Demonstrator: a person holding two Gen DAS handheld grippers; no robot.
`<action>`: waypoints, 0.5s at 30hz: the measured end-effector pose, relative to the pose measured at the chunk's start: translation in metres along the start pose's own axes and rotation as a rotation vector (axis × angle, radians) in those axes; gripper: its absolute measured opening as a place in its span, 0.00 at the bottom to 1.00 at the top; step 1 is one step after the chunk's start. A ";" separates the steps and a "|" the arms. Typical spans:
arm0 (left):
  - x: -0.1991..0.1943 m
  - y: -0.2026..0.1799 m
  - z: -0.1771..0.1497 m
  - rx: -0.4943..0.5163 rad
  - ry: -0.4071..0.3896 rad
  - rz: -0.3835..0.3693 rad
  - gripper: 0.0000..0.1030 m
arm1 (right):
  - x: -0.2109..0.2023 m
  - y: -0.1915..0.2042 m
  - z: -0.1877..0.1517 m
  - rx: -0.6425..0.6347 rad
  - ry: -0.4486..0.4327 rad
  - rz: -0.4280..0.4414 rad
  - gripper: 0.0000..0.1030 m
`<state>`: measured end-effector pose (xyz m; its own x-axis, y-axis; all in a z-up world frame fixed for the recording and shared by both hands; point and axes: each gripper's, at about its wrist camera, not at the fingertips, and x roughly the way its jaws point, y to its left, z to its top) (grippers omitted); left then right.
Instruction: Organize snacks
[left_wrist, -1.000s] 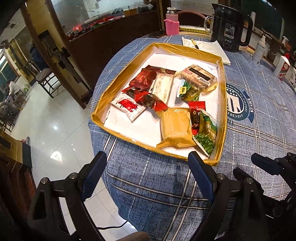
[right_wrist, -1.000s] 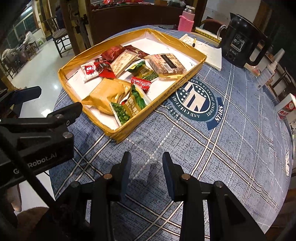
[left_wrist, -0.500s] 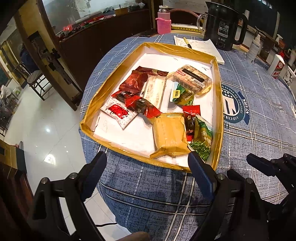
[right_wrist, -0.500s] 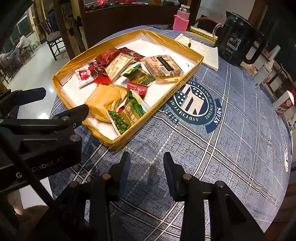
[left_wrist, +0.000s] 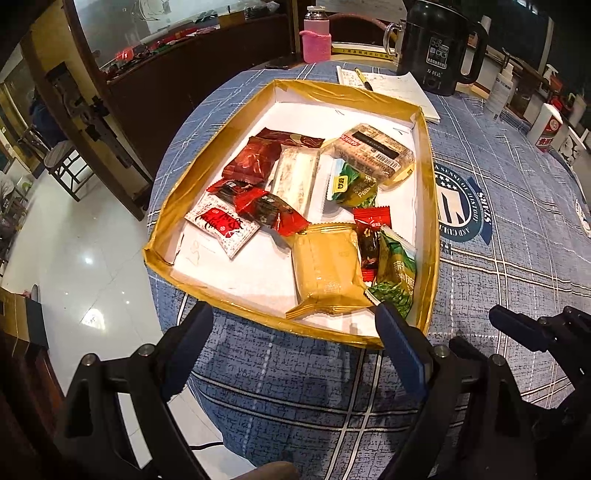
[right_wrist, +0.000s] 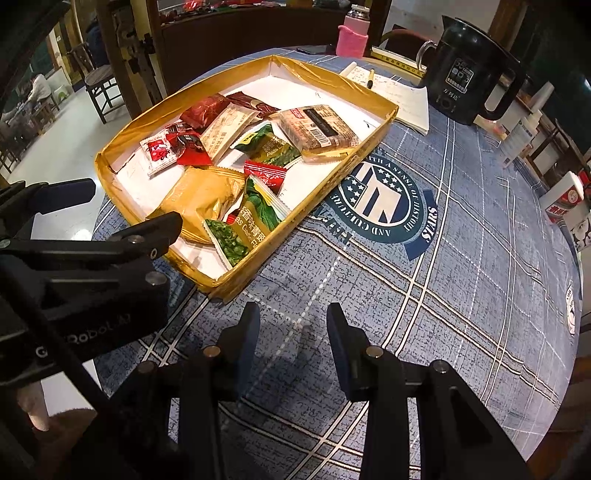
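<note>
A shallow gold-edged tray (left_wrist: 430, 206) (right_wrist: 122, 140) with a white floor sits on the blue plaid tablecloth and holds several snack packets. Among them are a tan pastry pack (left_wrist: 327, 267) (right_wrist: 201, 197), a green pea packet (left_wrist: 397, 275) (right_wrist: 240, 229), red wrappers (left_wrist: 267, 210) and a clear-wrapped cake (left_wrist: 373, 151) (right_wrist: 317, 129). My left gripper (left_wrist: 295, 332) hovers wide open just before the tray's near rim, nothing between its fingers. My right gripper (right_wrist: 291, 325) hangs over bare cloth to the right of the tray, open and empty.
At the table's far side stand a black electric kettle (left_wrist: 436, 48) (right_wrist: 469, 85), a notepad with a pen (left_wrist: 384, 85), and a pink-sleeved bottle (left_wrist: 317, 37). White bottles (left_wrist: 546, 127) line the right edge. The table's left edge drops to a tiled floor (left_wrist: 81, 266) with chairs.
The left wrist view has swung slightly, so the tray sits further right and closer in it. Both grippers stay open and empty; the right one has not visibly moved.
</note>
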<state>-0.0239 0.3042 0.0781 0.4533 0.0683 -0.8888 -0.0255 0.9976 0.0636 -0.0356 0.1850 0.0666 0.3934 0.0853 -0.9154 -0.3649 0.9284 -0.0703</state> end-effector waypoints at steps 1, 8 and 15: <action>0.000 0.000 0.000 0.000 0.001 -0.001 0.87 | 0.000 0.000 0.000 0.000 0.000 0.000 0.36; 0.002 0.002 -0.001 -0.006 0.009 -0.008 0.87 | 0.001 0.002 0.000 -0.002 0.001 0.000 0.36; 0.004 0.003 -0.002 -0.017 0.019 -0.029 0.87 | 0.003 0.005 -0.001 -0.005 0.005 0.002 0.37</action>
<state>-0.0238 0.3074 0.0733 0.4367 0.0388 -0.8988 -0.0278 0.9992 0.0296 -0.0370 0.1894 0.0634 0.3883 0.0850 -0.9176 -0.3701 0.9263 -0.0708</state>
